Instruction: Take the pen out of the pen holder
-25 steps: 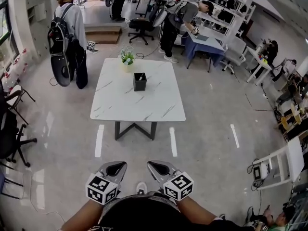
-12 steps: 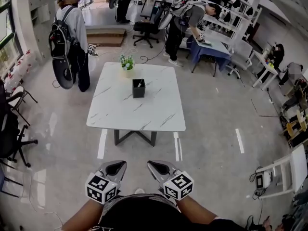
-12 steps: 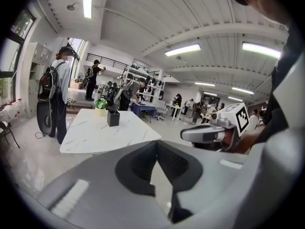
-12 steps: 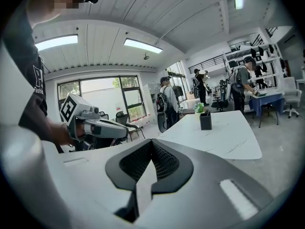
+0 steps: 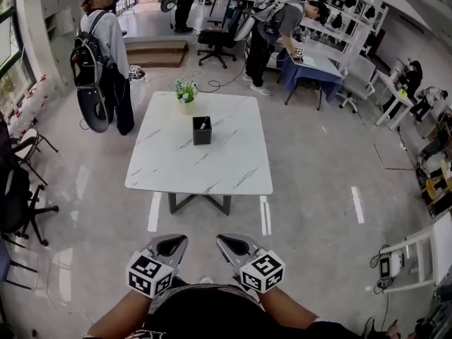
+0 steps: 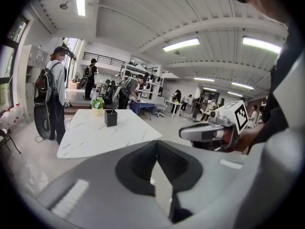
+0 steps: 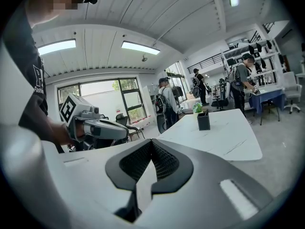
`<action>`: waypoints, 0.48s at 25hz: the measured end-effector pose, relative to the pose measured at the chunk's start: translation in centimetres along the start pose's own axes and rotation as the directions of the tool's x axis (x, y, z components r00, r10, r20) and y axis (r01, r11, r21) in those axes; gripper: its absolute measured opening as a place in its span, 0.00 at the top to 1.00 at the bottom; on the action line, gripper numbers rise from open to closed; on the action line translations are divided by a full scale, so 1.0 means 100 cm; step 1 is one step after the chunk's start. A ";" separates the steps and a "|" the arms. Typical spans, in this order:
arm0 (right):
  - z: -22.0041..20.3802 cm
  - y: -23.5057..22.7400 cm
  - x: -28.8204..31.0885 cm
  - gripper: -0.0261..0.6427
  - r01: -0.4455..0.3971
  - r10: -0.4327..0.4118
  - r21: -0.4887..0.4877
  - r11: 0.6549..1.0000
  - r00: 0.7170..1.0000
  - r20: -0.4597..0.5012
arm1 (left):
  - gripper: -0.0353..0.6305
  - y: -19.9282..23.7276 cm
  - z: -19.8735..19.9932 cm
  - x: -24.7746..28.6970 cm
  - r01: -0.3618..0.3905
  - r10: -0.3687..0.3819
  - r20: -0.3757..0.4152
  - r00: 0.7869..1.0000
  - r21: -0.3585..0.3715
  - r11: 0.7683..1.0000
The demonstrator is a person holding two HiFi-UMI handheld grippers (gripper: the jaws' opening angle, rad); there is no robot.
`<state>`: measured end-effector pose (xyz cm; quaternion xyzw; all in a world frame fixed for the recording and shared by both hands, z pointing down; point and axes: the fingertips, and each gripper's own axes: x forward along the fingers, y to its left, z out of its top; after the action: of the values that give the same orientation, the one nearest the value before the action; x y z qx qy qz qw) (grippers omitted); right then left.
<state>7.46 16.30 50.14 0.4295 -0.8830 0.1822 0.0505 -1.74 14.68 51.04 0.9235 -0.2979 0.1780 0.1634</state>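
Task not begun. I hold left gripper [image 5: 171,244] and right gripper [image 5: 235,244] at my waist, both pressed together, empty. Holder [image 5: 203,130] stands on table [image 5: 233,171], well ahead of me; pen too small to resolve, presumably inside. Remaining: approach, grasp, lift out

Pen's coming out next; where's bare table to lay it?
The near half of the table, between the pen holder and the front edge, is bare. Only the far edge by the potted plant is occupied.
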 end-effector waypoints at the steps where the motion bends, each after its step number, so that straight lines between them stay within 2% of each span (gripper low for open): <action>1: 0.002 -0.002 -0.001 0.96 0.001 -0.001 0.002 1.000 1.000 0.003 | 0.86 -0.001 0.003 0.001 0.000 0.000 0.000 1.000 0.003 1.000; 12: -0.002 -0.011 -0.001 0.96 0.013 -0.013 0.021 1.000 1.000 -0.009 | 0.86 0.000 0.004 0.015 0.022 -0.022 -0.019 1.000 0.005 1.000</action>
<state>8.34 15.79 50.64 0.4349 -0.8781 0.1931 0.0512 -0.52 13.82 51.33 0.9255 -0.2856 0.1855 0.1658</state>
